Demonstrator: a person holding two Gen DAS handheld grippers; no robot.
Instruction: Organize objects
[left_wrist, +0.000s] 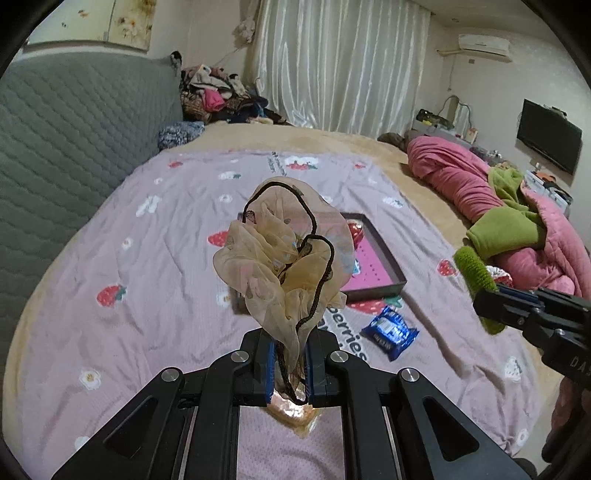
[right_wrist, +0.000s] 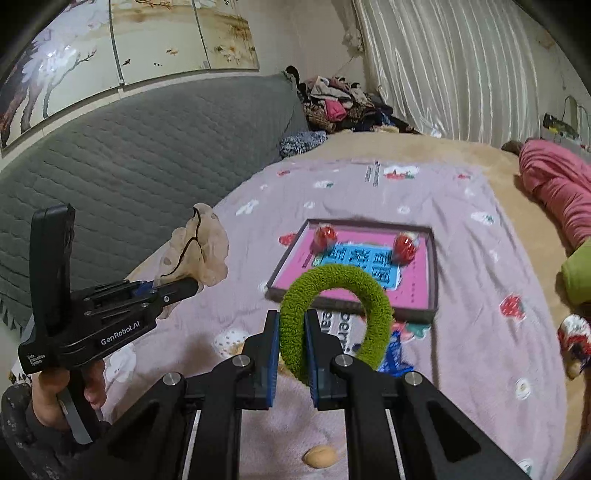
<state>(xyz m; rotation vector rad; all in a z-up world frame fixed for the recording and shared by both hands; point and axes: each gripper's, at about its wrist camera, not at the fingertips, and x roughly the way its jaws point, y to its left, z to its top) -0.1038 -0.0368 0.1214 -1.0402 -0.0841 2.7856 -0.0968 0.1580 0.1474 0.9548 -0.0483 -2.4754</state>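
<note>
My left gripper (left_wrist: 290, 354) is shut on a sheer beige scrunchie (left_wrist: 280, 251) with dark trim, held up above the bed. From the right wrist view, that same left gripper (right_wrist: 184, 286) and beige scrunchie (right_wrist: 195, 247) hang at the left, with a hand around the handle. My right gripper (right_wrist: 291, 332) is shut on a fuzzy green scrunchie (right_wrist: 373, 302), which forms a ring in front of the tray. The green scrunchie (left_wrist: 474, 273) and right gripper (left_wrist: 484, 306) show at the right edge of the left view. A dark tray (right_wrist: 432, 280) with a pink floor holds two red balls (right_wrist: 404, 249) and a blue card.
A blue snack packet (left_wrist: 389, 330) lies on the strawberry-print blanket (left_wrist: 166, 258) near the tray (left_wrist: 388, 266). A walnut-like nut (right_wrist: 320, 456) lies close below my right gripper. Pink and green bedding (left_wrist: 517, 229) is piled at the right. A grey quilted headboard (left_wrist: 66, 147) stands left.
</note>
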